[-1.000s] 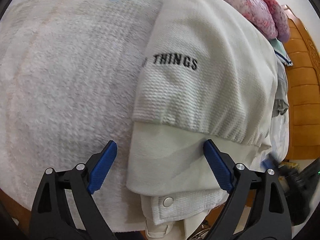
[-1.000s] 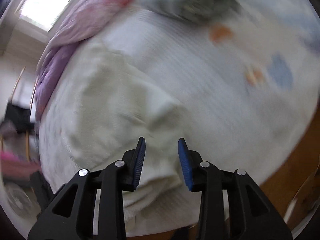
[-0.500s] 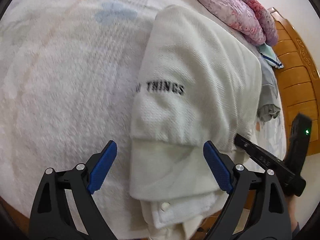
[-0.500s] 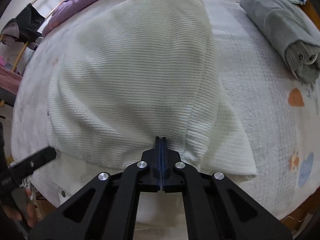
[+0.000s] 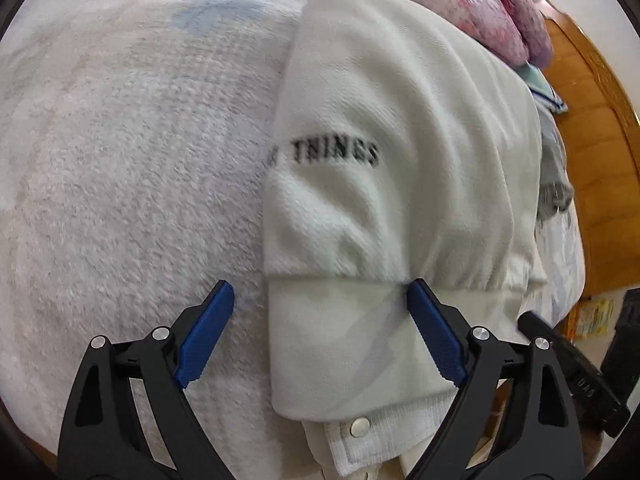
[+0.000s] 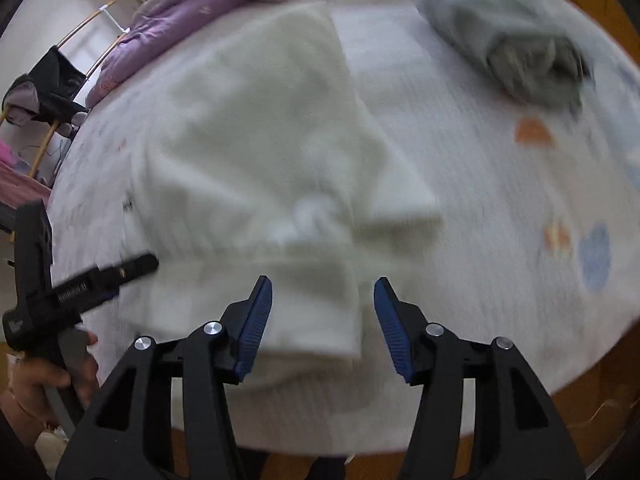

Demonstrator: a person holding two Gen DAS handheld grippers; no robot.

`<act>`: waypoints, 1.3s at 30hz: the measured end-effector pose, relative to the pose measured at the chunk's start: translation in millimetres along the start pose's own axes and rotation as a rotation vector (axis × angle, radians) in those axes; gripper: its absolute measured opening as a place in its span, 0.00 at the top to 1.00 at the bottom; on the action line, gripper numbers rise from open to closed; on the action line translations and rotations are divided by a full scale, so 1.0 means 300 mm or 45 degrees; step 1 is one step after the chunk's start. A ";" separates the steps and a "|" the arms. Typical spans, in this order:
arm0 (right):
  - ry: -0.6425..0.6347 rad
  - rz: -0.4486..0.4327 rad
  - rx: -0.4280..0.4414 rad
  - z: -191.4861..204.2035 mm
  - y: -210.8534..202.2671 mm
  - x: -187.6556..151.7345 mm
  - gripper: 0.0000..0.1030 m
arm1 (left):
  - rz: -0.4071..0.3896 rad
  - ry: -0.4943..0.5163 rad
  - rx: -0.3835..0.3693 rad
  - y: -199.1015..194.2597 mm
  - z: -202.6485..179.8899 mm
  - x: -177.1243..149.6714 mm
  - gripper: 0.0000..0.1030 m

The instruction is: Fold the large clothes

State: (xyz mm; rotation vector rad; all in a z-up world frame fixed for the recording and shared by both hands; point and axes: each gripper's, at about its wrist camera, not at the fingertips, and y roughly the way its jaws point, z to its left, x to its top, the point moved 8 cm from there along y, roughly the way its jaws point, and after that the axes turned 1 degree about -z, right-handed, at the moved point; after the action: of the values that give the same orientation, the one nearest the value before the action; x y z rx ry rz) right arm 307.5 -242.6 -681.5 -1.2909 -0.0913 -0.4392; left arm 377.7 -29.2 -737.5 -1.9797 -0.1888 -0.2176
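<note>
A large white textured garment (image 5: 392,184) with black lettering "THINGS" lies folded on the bed, its smooth lining and a snap button (image 5: 359,426) showing at the near end. My left gripper (image 5: 320,332) is open, its jaws wide on either side of the garment's near edge. In the right wrist view the same garment (image 6: 272,168) lies folded lengthwise. My right gripper (image 6: 323,322) is open and empty over the garment's near corner. The left gripper (image 6: 80,284) shows there at the left, held by a hand.
The bed has a fluffy white blanket (image 5: 120,200) with pastel prints. A folded grey garment (image 6: 512,48) lies at the far right. A pink-purple quilt (image 6: 208,8) lies along the far side. A wooden headboard (image 5: 592,184) stands to the right.
My right gripper was shut on the garment's edge half a second ago; it has opened and let go. The left gripper stays open and has moved slightly closer to the garment.
</note>
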 end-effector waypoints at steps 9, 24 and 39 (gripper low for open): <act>0.404 0.032 0.298 -0.083 0.063 -0.071 0.46 | -0.014 0.011 -0.016 -0.007 0.001 -0.047 0.14; 0.674 -0.102 0.581 -0.092 0.121 0.023 0.37 | -0.064 -0.051 -0.115 0.040 -0.097 -0.001 0.14; 0.702 -0.064 0.540 -0.072 0.120 0.055 0.72 | -0.025 0.031 -0.090 0.038 -0.093 -0.003 0.26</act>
State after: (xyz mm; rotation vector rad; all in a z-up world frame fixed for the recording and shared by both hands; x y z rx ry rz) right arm 331.8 -259.8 -715.3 -0.7213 0.2370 -0.7601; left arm 377.6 -59.4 -736.6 -2.0453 -0.1869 -0.2639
